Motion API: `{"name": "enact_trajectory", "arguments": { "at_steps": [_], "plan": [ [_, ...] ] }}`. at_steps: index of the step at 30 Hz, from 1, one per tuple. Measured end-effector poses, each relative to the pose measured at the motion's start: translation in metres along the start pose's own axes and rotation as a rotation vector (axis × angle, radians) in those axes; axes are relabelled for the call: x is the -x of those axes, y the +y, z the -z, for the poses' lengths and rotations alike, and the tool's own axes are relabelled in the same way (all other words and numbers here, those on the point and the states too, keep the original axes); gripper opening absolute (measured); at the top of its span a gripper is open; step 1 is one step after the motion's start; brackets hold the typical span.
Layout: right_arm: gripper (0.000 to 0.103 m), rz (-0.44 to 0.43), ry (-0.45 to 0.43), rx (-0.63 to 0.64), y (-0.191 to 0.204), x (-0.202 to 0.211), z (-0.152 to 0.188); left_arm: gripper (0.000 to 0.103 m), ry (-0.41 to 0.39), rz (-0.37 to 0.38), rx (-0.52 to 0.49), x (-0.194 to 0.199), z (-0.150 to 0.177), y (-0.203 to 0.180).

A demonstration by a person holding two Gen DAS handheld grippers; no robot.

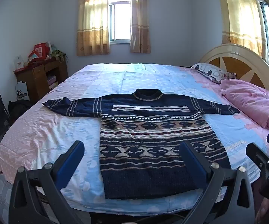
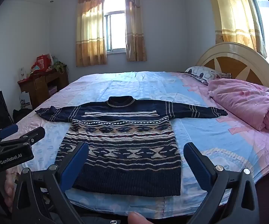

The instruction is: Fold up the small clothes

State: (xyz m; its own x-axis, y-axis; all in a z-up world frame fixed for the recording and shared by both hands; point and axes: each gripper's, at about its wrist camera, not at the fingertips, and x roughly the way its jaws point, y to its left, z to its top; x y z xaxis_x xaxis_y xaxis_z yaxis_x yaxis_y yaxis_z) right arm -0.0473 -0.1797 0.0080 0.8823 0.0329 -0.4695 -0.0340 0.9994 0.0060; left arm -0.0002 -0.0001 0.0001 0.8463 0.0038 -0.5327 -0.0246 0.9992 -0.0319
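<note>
A bedroom is showing in both views, with a bed (image 1: pixel 63 130) under a pale blue and pink patchwork sheet taking up the middle and two curtained windows (image 1: pixel 119 18) letting daylight in from 12 o'clock and 2 o'clock. The fisheye rims are cutting off the corners of both views, and the bed's near edge is disappearing behind the tool frames at 6 o'clock. The clutter on the wooden cabinet (image 1: pixel 39 76) at 9 o'clock is too small to make out, and the dark items beside it are lost in shadow. A bundled pink quilt (image 1: pixel 250 100) is covering part of the headboard (image 1: pixel 246 63) at 3 o'clock, with a patterned pillow (image 1: pixel 210 71) behind it.

The sweater (image 1: pixel 153 141) is lying flat in the middle of the bed, collar pointing to 12 o'clock, hem nearest the cameras, sleeves stretching towards 9 and 3 o'clock. It is navy knit with cream, tan and dark red bands of diamond motifs; the left cuff is looking rumpled.

The left tongs (image 1: pixel 132 160) are standing wide apart over the hem, holding nothing. The right tongs (image 2: pixel 136 160) are likewise spread apart and empty.
</note>
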Motion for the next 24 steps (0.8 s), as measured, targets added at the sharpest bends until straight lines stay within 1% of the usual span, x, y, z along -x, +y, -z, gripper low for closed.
{"name": "enact_trajectory", "arguments": {
  "at_steps": [1,8,12,13,18,24],
  "plan": [
    [0.102,-0.003,0.005,-0.004,0.000,0.000,0.000,0.103,0.009,-0.003,-0.007,0.000,0.000,0.000],
    [0.102,-0.006,0.016,-0.011,0.001,0.000,0.000,0.103,0.007,-0.014,-0.001,0.000,0.000,-0.002],
    [0.102,-0.009,0.025,-0.012,0.005,-0.003,0.001,0.103,0.010,-0.013,0.001,0.002,-0.001,-0.003],
    [0.102,-0.010,0.026,-0.012,0.005,-0.004,0.002,0.103,0.013,-0.006,0.013,-0.002,0.001,0.003],
    [0.102,-0.014,0.032,-0.015,0.002,-0.007,0.004,0.103,0.014,-0.003,0.015,-0.004,0.001,0.006],
    [0.102,-0.021,0.050,-0.018,0.000,-0.010,0.004,0.103,0.019,-0.004,0.007,-0.004,0.003,0.002]
  ]
}}
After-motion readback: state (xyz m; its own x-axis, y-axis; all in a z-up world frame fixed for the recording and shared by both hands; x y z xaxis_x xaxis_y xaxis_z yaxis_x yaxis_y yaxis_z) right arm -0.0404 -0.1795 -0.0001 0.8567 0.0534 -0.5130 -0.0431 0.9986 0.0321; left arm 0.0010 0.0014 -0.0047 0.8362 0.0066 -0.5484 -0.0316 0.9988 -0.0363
